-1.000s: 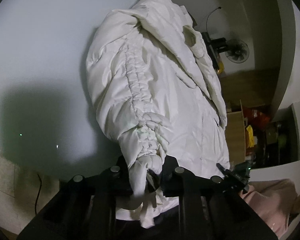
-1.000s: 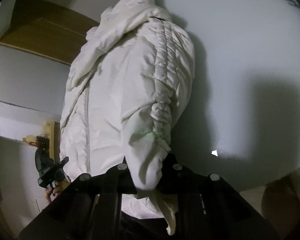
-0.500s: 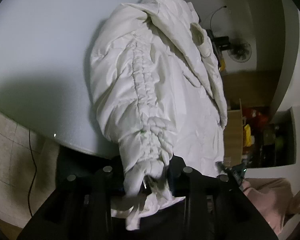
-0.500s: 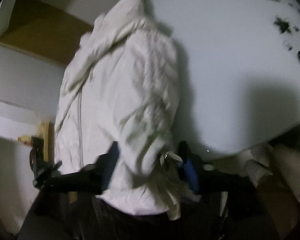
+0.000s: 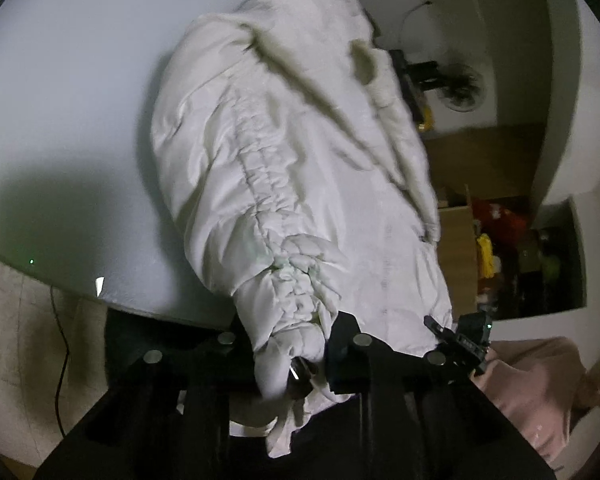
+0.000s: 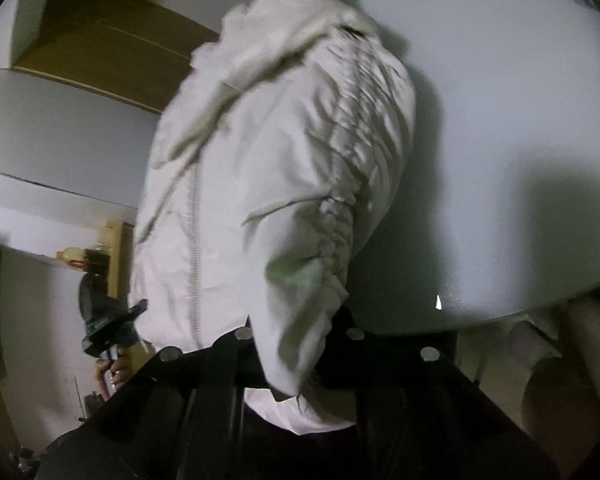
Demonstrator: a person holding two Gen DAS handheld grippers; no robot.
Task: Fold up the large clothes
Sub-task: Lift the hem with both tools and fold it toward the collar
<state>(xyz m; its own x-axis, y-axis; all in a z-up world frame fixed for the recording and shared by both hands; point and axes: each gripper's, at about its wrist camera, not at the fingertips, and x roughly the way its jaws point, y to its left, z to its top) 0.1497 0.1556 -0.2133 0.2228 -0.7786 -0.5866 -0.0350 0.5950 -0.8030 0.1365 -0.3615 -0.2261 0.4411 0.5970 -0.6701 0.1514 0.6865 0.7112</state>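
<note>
A white puffer jacket [image 5: 300, 160] [image 6: 280, 160] lies front up on the round white table [image 5: 60, 120] [image 6: 500, 120], its hem hanging over the near edge. In the left wrist view my left gripper [image 5: 290, 336] has a sleeve cuff between its fingers; the jaws are closing and press on the cuff. In the right wrist view my right gripper [image 6: 298, 332] holds the other sleeve's cuff the same way, jaws closing onto it. Each view also shows the other gripper beyond the hem: the right gripper [image 5: 456, 332] and the left gripper [image 6: 108, 316].
A person's pink sleeve [image 5: 540, 392] is at the lower right. Behind the table stand a fan [image 5: 460, 88] and an open niche with coloured things [image 5: 500, 240]. A cable [image 5: 60, 340] hangs over the tiled floor. A wooden door [image 6: 100, 48] is at the back.
Both grippers loosened and gripped the cuffs again; the right one opened wide half a second ago. The views have drawn back, so the table's near edge now shows.
</note>
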